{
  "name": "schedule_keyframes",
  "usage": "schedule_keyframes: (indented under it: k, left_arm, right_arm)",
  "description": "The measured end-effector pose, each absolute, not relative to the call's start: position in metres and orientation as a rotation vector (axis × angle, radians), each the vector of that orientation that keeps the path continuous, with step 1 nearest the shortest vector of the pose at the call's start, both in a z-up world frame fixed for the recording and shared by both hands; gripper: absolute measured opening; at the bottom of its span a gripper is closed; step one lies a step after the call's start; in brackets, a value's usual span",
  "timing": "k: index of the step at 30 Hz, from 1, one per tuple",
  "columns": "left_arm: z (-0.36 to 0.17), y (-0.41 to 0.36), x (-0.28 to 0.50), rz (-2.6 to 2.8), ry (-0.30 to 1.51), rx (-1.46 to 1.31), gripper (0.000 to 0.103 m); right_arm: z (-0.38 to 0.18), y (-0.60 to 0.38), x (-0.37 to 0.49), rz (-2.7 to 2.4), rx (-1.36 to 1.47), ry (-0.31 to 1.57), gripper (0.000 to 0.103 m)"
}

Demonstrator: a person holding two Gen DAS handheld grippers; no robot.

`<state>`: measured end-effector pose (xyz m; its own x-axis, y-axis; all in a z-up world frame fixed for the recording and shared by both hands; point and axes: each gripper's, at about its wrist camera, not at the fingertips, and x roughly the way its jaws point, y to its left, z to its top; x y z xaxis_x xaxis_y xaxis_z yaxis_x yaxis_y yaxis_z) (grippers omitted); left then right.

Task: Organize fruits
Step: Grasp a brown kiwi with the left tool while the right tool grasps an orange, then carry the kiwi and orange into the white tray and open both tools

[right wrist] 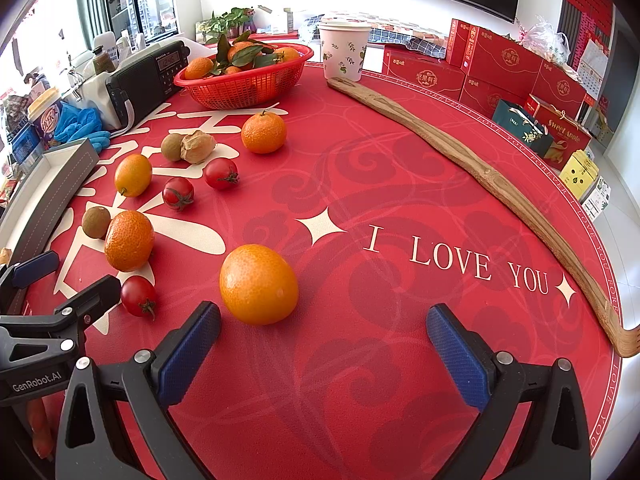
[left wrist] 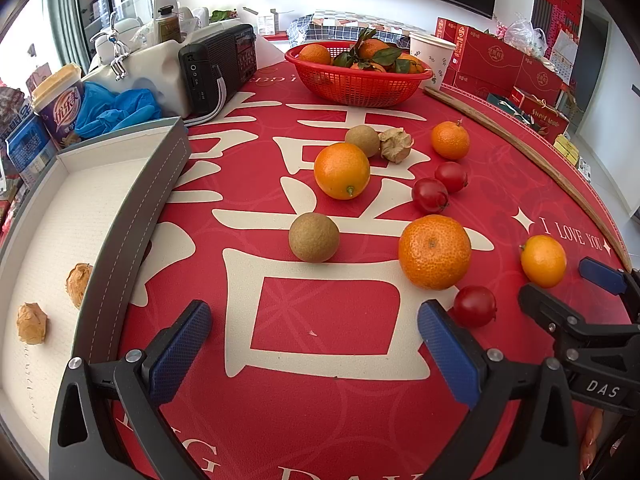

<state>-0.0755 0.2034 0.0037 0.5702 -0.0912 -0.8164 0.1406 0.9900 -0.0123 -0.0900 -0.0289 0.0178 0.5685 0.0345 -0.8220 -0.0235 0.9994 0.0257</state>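
Observation:
Loose fruit lies on the red mat: mandarins (left wrist: 434, 251) (left wrist: 450, 140), kumquats (left wrist: 341, 170) (right wrist: 258, 284), brown longans (left wrist: 314, 237) (left wrist: 362, 140), several cherry tomatoes (left wrist: 474, 306) and a husked physalis (left wrist: 395, 144). A grey tray (left wrist: 160, 184) at the left holds two husked physalis (left wrist: 79, 283) (left wrist: 32, 323). My left gripper (left wrist: 314, 344) is open and empty, just short of the near longan. My right gripper (right wrist: 323, 344) is open and empty, with the near kumquat by its left finger; it also shows in the left wrist view (left wrist: 568, 288).
A red basket (left wrist: 358, 80) of leafy mandarins stands at the back, with a paper cup (left wrist: 430, 58) beside it. A black radio (left wrist: 218, 66), blue gloves (left wrist: 116, 108) and a drink cup (left wrist: 58, 104) sit back left. A long wooden stick (right wrist: 480, 176) lies along the right edge. Red gift boxes (right wrist: 500, 64) stand beyond.

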Motion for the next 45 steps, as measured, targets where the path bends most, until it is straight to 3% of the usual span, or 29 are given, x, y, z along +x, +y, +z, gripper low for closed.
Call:
schedule_keyframes:
  k: [31,34,36,38,39,40,42,45]
  left_arm:
    - [0.004,0.197,-0.047,-0.171,0.96,0.079,0.1]
    - [0.005,0.194,-0.044,-0.185,0.938,0.089,0.092]
    - [0.007,0.192,-0.041,-0.194,0.93,0.093,0.081]
    - [0.01,0.191,-0.04,-0.193,0.912,0.093,0.054]
    - [0.011,0.191,-0.042,-0.195,0.904,0.095,0.046]
    - [0.012,0.191,-0.044,-0.197,0.897,0.1,0.026]
    - [0.012,0.192,-0.049,-0.193,0.891,0.105,0.027]
    - [0.012,0.199,-0.055,-0.193,0.89,0.079,0.027]
  right_arm:
    - [0.019,-0.021,-0.075,0.066,-0.003,0.974,0.103]
    - [0.019,-0.015,-0.075,0.087,-0.017,0.968,0.101]
    - [0.022,-0.011,-0.076,0.104,-0.024,0.952,0.087]
    - [0.024,-0.007,-0.077,0.119,-0.033,0.938,0.075]
    - [0.025,-0.005,-0.078,0.124,-0.035,0.933,0.066]
    - [0.025,-0.004,-0.078,0.129,-0.037,0.928,0.061]
    - [0.027,-0.002,-0.079,0.145,-0.044,0.916,0.039]
    - [0.027,-0.004,-0.083,0.17,-0.022,0.908,0.037]
